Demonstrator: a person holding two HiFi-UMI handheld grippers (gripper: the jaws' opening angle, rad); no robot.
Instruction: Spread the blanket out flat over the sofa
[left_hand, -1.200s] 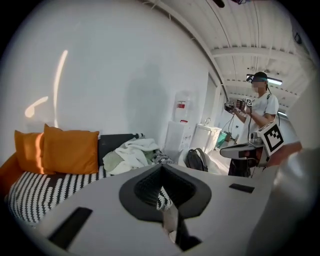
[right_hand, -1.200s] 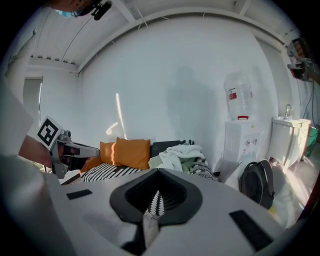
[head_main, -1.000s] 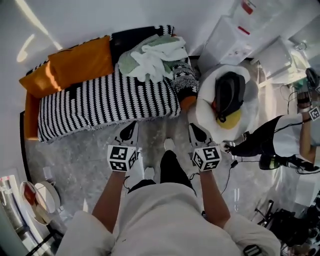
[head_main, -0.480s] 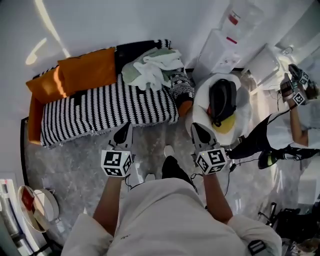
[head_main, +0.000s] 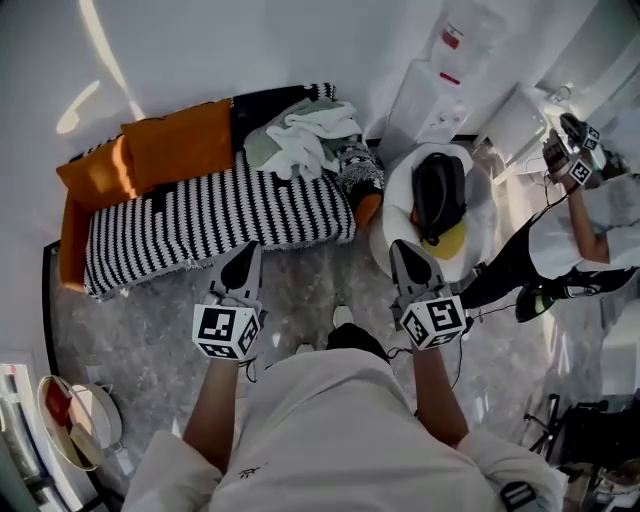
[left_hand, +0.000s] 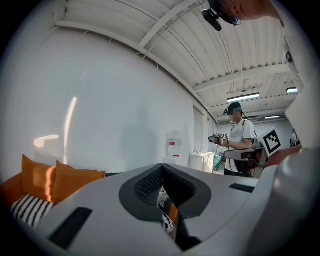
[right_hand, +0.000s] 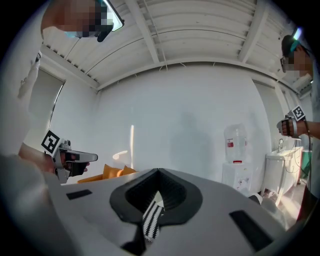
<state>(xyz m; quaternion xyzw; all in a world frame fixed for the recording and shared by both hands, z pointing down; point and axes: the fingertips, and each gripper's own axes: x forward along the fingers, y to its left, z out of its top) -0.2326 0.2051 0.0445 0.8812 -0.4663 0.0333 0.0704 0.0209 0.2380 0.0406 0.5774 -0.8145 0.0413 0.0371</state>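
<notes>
Hovering before the soft, jagged-striped black-and-white blanket (head_main: 200, 215) — left gripper (head_main: 244, 258) and right gripper (head_main: 408, 252), fingers pressed together, empty.

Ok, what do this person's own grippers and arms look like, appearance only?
The left gripper and right gripper have light grey bodies narrowing to black pointed fronts. Each carries a white cube printed with black square markers. Up close, the jaws are smooth grey shells lined with black ribbed pads. The person wears a pale short-sleeved top, and the forearms are uncovered.
</notes>
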